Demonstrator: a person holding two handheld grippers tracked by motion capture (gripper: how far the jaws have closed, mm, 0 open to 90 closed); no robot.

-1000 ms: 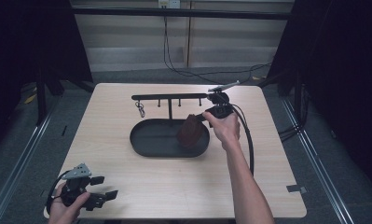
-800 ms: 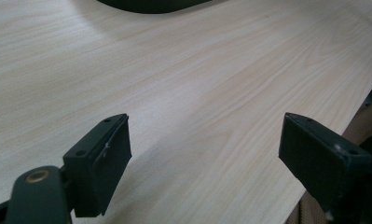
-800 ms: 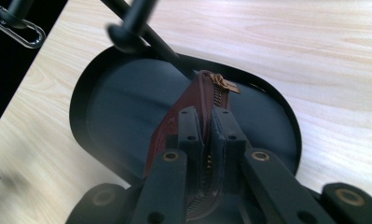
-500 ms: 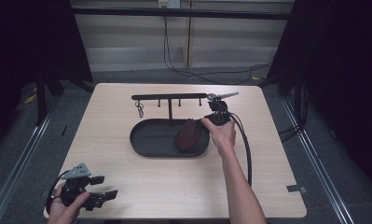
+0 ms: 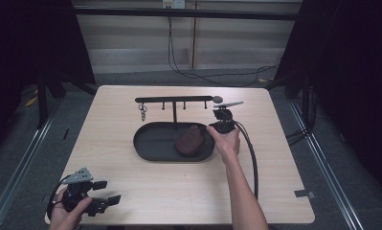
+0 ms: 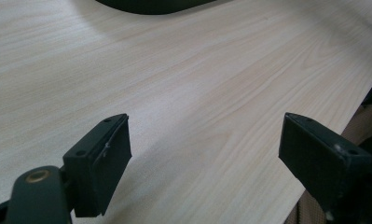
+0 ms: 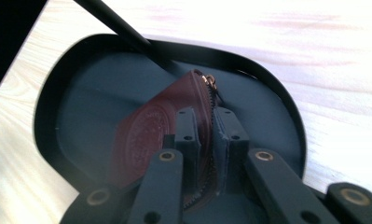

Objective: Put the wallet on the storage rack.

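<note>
Pouch (image 5: 189,142) first: the brown zip pouch now sits low in the tray (image 5: 152,143), at its right end, where a second ago we carried it higher over that same end. In the high view our right gripper (image 5: 212,128) has come down with it, and the hand behind it now lies over the tray's right rim. The right gripper view shows both jaws clamped on the pouch's zip edge (image 7: 207,135), the pads pressed to either side, so we are gripping it, not letting go yet. The pouch leans on edge, its lower part near the tray floor; we cannot tell whether it touches. The rack (image 5: 174,99) behind the tray holds a key ring (image 5: 142,113) on its left hook.

Our left gripper (image 5: 105,199) rests at the table's (image 5: 275,191) near left corner, jaws wide apart over bare wood, holding nothing, unmoved.

We judge the placing nearly done: what remains is to settle the pouch flat, open the jaws and lift clear.
</note>
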